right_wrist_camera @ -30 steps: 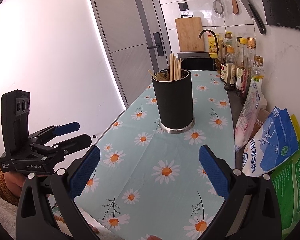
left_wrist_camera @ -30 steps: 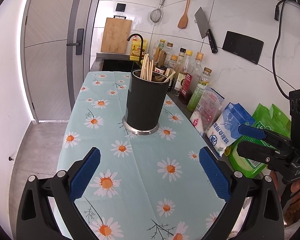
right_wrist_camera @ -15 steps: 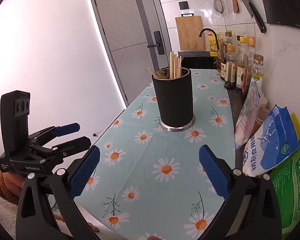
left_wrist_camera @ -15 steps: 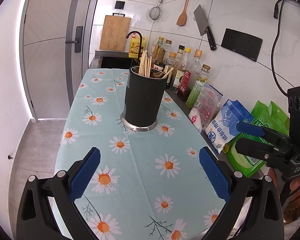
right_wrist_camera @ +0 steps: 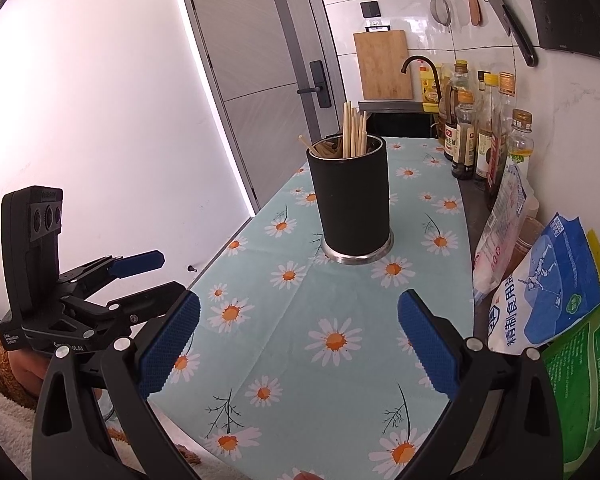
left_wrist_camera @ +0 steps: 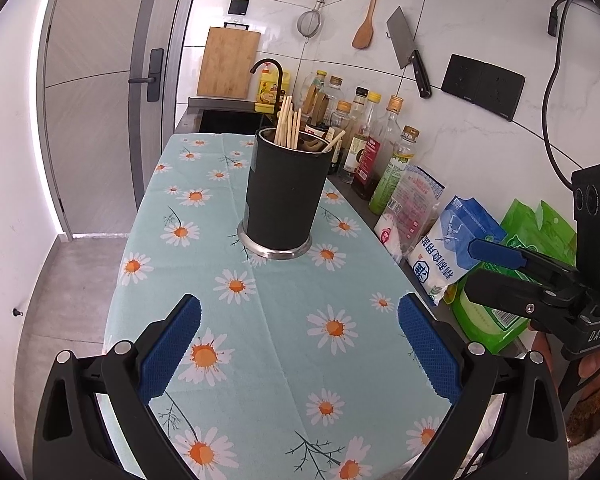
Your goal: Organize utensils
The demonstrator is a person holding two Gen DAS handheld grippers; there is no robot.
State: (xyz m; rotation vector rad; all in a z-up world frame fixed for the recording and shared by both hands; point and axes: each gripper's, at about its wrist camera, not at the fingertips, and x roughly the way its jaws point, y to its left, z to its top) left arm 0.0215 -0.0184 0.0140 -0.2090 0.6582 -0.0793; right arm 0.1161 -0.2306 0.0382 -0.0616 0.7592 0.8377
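A black utensil holder with a steel base stands upright in the middle of the daisy tablecloth. Several wooden chopsticks and a wooden spoon handle stick out of its top. My left gripper hovers open over the near end of the table, nothing between its blue pads. My right gripper is open too and holds nothing. Each gripper shows in the other's view: the right gripper at the right edge, the left gripper at the left.
Oil and sauce bottles line the wall on the right, with food bags nearer. A cleaver, spatula and strainer hang on the wall. A sink, black tap and cutting board lie beyond the table; a door stands left.
Both grippers stay open and empty. The left wrist view has drifted slightly, so the holder sits a little higher and left in it. The right wrist view barely shifts.
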